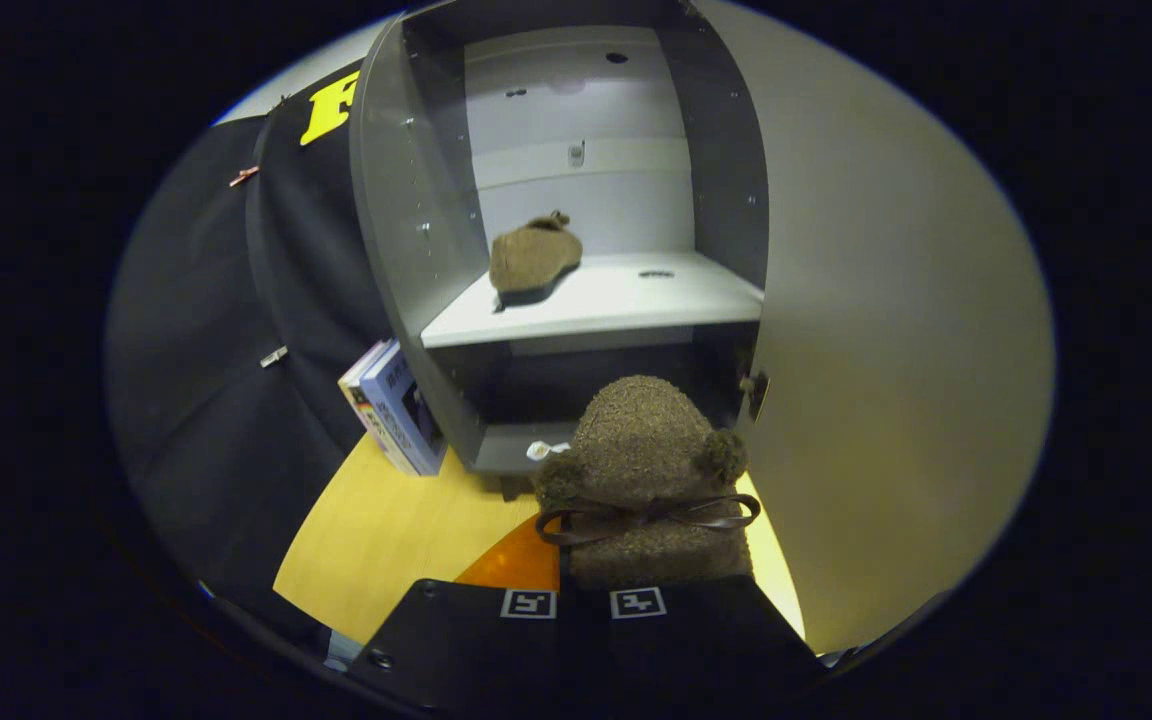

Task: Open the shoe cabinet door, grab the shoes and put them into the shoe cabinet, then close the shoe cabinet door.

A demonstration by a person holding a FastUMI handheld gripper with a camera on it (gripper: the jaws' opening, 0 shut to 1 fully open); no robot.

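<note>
Shoe in the gripper, ready to go into the cabinet.

It is brown and fuzzy, with a bow and two pompoms. Both fingers look clenched on its back end, so the toe points at the shelf. Its twin sits there already, on the left side. The door is swung wide open on the right. Below is a yellow floor, and books lean beside the cabinet.

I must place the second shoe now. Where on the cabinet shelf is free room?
The white shelf is bare to the right of the first shoe, up to the right wall. Its left end is crowded. The fingers grip the second shoe.
</note>
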